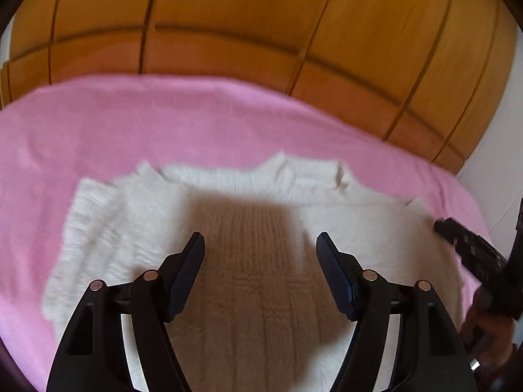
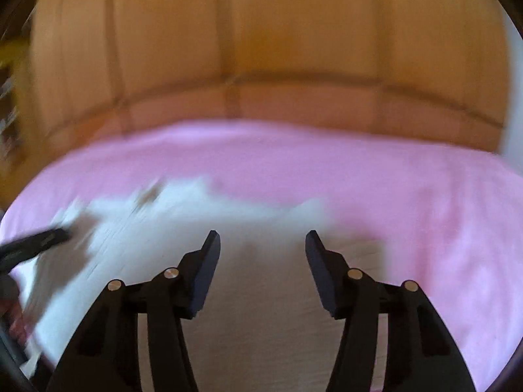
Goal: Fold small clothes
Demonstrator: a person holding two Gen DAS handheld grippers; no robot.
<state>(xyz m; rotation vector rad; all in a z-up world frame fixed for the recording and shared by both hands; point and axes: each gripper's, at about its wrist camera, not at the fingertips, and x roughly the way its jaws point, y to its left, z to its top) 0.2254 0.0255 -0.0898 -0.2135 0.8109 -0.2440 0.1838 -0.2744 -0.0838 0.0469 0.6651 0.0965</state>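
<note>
A small white knitted sweater point(image 1: 228, 202) lies flat on a pink blanket point(image 1: 130, 124), neck away from me, its left sleeve folded in at the left. My left gripper point(image 1: 260, 240) is open and empty, hovering above the sweater's middle. My right gripper point(image 2: 261, 238) is open and empty above the sweater's point(image 2: 183, 228) right part; that view is blurred. The right gripper also shows at the right edge of the left wrist view point(image 1: 470, 245). The left gripper shows at the left edge of the right wrist view point(image 2: 32, 245).
A wooden wardrobe point(image 1: 261, 16) with panelled doors stands behind the bed's far edge. A white wall point(image 1: 500, 163) is at the right. Pink blanket point(image 2: 425, 196) extends to the right of the sweater.
</note>
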